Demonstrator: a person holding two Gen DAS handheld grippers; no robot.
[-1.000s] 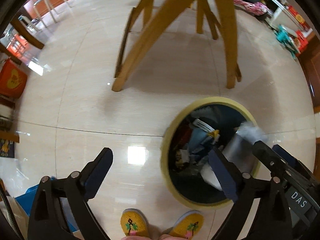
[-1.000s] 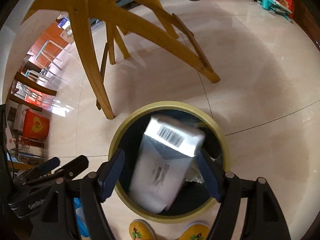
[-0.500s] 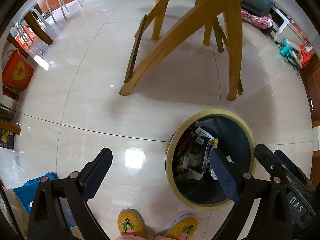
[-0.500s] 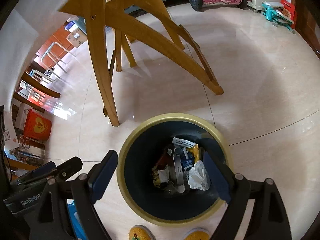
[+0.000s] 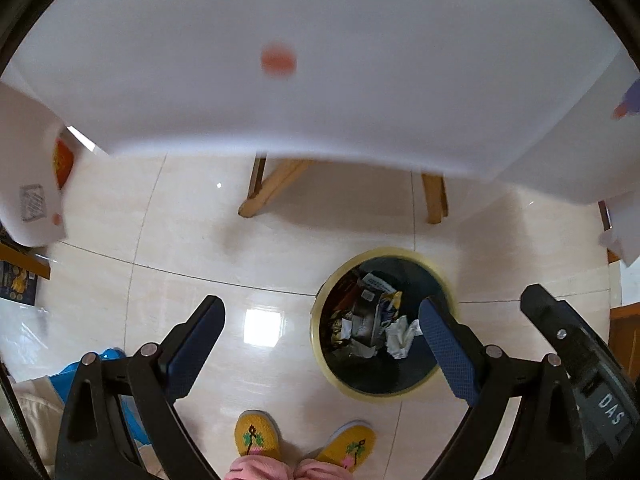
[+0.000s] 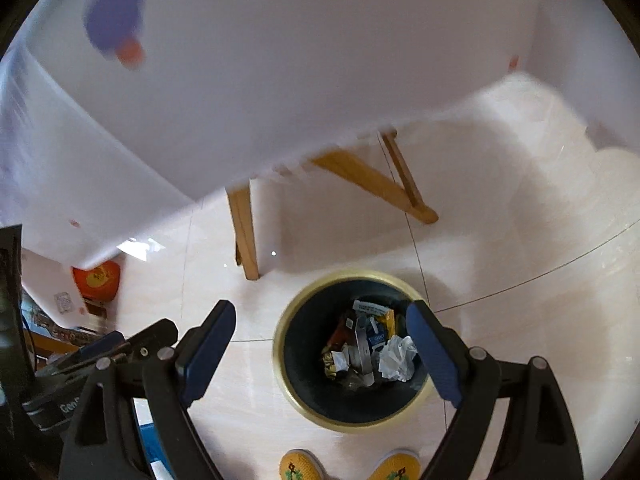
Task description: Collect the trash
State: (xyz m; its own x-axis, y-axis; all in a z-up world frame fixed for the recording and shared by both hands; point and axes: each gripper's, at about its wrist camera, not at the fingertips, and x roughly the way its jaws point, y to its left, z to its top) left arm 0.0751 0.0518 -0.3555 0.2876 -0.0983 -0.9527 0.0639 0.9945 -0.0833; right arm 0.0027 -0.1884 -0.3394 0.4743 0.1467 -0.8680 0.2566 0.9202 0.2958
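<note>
Grippers are both pointing down at the floor (image 5: pixel 200 240), and we are holding them side by side above our yellow slippers (image 5: pixel 256 438). Left gripper (image 5: pixel 320 346) is hanging with its fingers (image 5: pixel 450 352) wide apart and nothing between them; only bare tile is lying in the gap, while the bin (image 5: pixel 320 312) is sitting partly behind the right-hand finger. Right gripper (image 6: pixel 318 350) is likewise hanging with its fingers (image 6: pixel 434 350) spread and gripping nothing, and here the bin (image 6: pixel 288 380) is lying almost squarely between the two pads, well below them. Trash (image 6: pixel 366 348) is resting in the bottom of the bin: crumpled white paper, wrappers and small cartons, touching neither gripper. Above the bin the white desk (image 6: pixel 300 80) is filling the upper half of both views, its wooden legs (image 6: pixel 244 236) standing just beyond the bin.
</note>
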